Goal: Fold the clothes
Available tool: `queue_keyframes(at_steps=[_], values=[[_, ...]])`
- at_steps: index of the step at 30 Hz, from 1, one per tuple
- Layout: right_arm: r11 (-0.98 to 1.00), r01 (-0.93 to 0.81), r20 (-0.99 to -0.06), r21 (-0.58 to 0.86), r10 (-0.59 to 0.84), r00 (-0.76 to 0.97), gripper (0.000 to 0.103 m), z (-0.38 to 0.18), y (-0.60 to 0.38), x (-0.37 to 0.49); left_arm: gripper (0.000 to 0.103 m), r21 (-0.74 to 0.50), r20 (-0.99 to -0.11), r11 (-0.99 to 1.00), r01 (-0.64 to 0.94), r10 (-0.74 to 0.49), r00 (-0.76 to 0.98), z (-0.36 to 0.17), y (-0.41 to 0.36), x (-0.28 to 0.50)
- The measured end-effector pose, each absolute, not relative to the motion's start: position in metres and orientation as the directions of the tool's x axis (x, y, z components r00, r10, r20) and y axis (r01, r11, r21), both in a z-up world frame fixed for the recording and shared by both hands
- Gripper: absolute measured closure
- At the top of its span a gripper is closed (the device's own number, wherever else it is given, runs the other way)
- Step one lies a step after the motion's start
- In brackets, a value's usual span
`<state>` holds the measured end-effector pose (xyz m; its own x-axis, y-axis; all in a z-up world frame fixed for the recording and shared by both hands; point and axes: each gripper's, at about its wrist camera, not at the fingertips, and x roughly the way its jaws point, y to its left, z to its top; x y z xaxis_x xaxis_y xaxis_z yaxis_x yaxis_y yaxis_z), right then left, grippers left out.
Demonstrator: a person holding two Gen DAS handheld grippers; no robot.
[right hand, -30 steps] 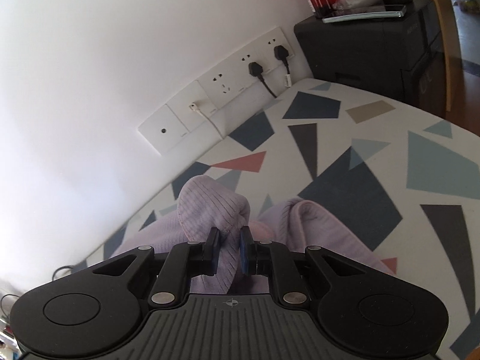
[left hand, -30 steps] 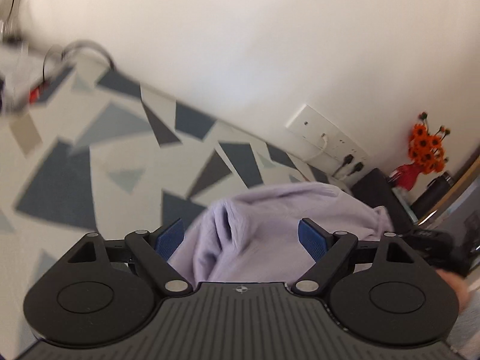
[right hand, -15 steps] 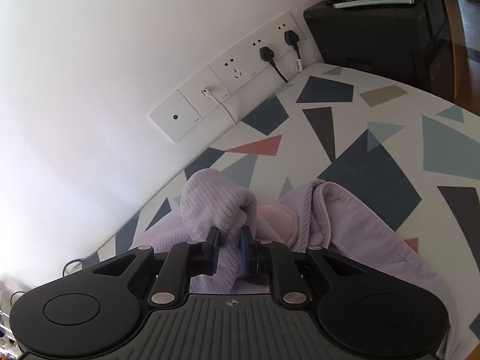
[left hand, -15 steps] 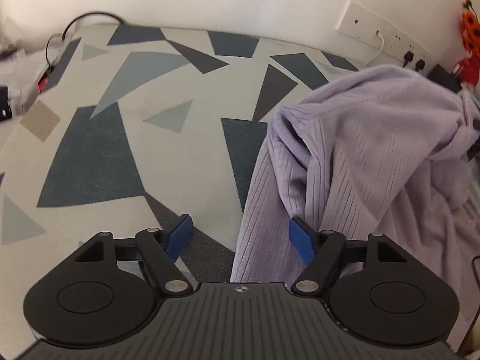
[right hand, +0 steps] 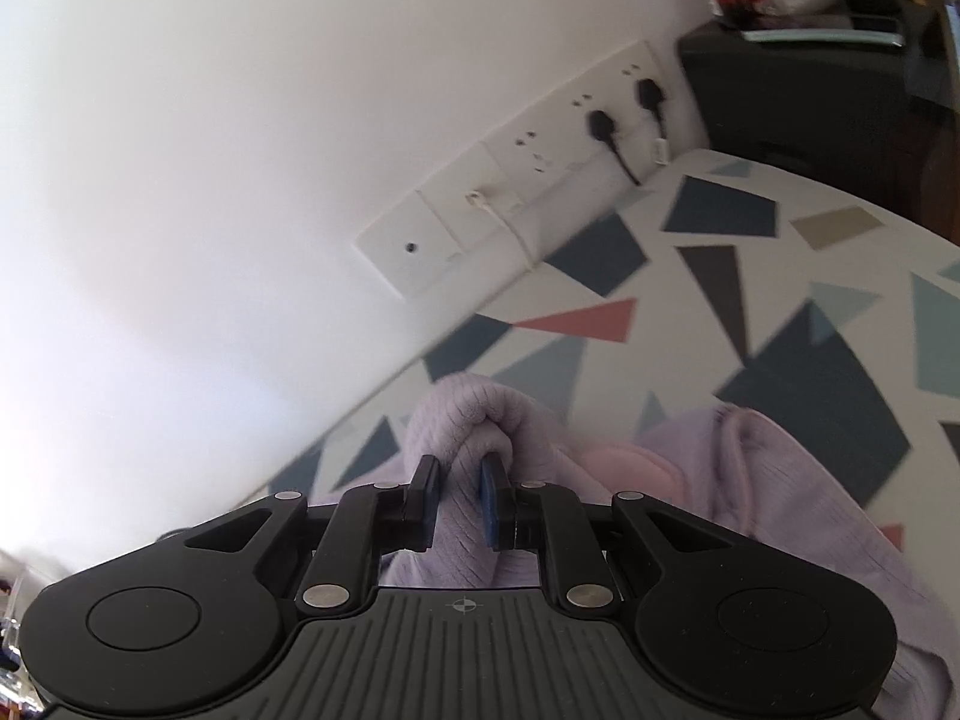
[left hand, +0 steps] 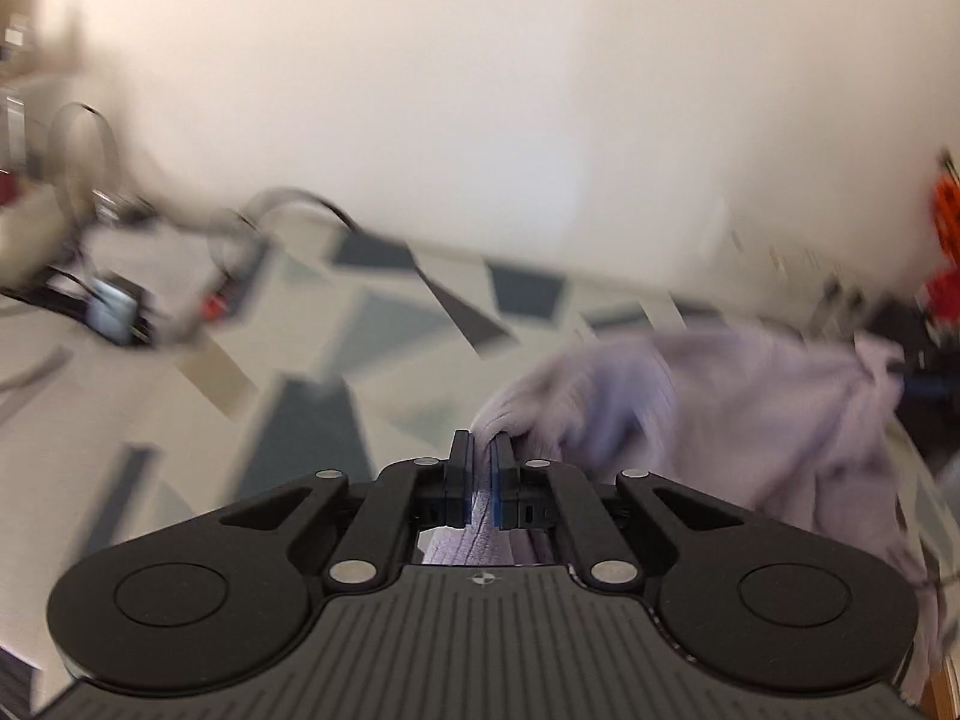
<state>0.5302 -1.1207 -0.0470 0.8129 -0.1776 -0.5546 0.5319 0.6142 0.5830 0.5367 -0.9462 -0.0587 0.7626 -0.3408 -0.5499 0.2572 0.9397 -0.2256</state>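
A lilac ribbed knit garment [left hand: 750,396] lies bunched on a surface covered with a grey, blue and red triangle pattern [left hand: 300,420]. My left gripper [left hand: 480,441] is shut on a fold of its edge, and cloth shows between the blue pads. The left wrist view is motion-blurred. In the right wrist view my right gripper [right hand: 461,468] is shut on another bunched fold of the same garment [right hand: 750,462], held a little above the patterned surface [right hand: 810,360]. A pale pink inner layer [right hand: 624,462] shows just right of that grip.
A white wall runs close behind the surface, with a row of sockets and plugs [right hand: 540,180]. A black cabinet [right hand: 810,96] holding red items stands at the far right. Cables and small clutter [left hand: 120,300] sit at the far left; orange flowers [left hand: 945,204] are at the right.
My left gripper's jaws went from wide open around the garment's edge to shut on it, and the hand rose and swung. My right gripper kept its grip and shifted slightly.
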Motion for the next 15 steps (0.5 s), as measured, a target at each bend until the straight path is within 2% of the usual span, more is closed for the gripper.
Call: queue_keyframes(at_steps=[4,8,13,15], values=[[0.678,0.429,-0.510,0.596,-0.092,0.855,0.090,-0.028,-1.104,0.572,0.098,-0.257,-0.402,0.958,0.127,-0.225,0.888,-0.007,-0.898,0.537],[0.742,0.298,-0.466,0.600,0.022,0.885,0.090,-0.008,-1.073,0.624,0.098,-0.264,-0.302,0.964,0.039,-0.121,0.946,0.024,-0.866,0.534],[0.799,0.178,-0.412,0.574,0.095,0.906,0.092,0.015,-1.032,0.686,0.098,-0.250,-0.247,0.967,-0.045,-0.019,0.969,0.036,-0.837,0.539],[0.819,0.136,-0.370,0.557,0.099,0.924,0.101,0.022,-1.018,0.707,0.098,-0.253,-0.253,0.965,-0.070,0.004,0.967,0.035,-0.827,0.547]])
